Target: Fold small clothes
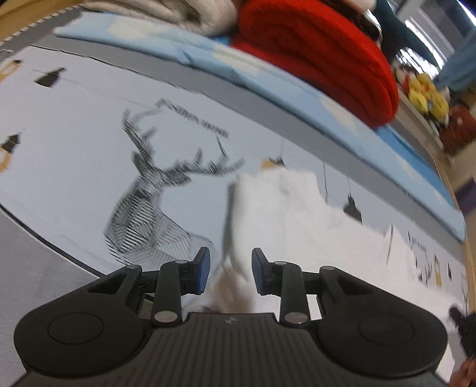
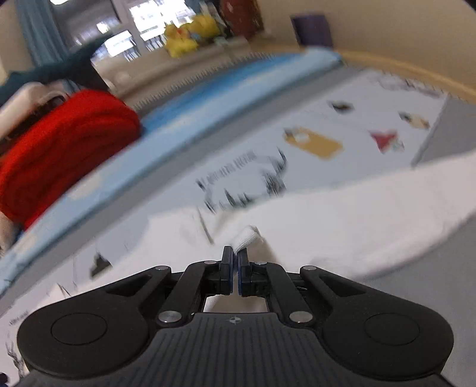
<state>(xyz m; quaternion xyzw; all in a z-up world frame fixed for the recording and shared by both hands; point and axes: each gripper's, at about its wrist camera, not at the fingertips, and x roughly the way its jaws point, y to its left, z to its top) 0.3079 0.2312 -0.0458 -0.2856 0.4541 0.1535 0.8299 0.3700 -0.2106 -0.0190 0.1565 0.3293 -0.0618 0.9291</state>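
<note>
A small white garment lies on a pale printed bed sheet. My left gripper is open, its jaws apart just above the garment's near edge, with cloth showing between and below them. In the right wrist view the same white garment spreads to the right. My right gripper is shut on a bunched fold of the white garment and holds it raised off the sheet.
A folded red blanket and pale folded cloth sit on a light blue cover at the back. The red blanket also shows at the left of the right wrist view. Yellow plush toys stand beyond the bed.
</note>
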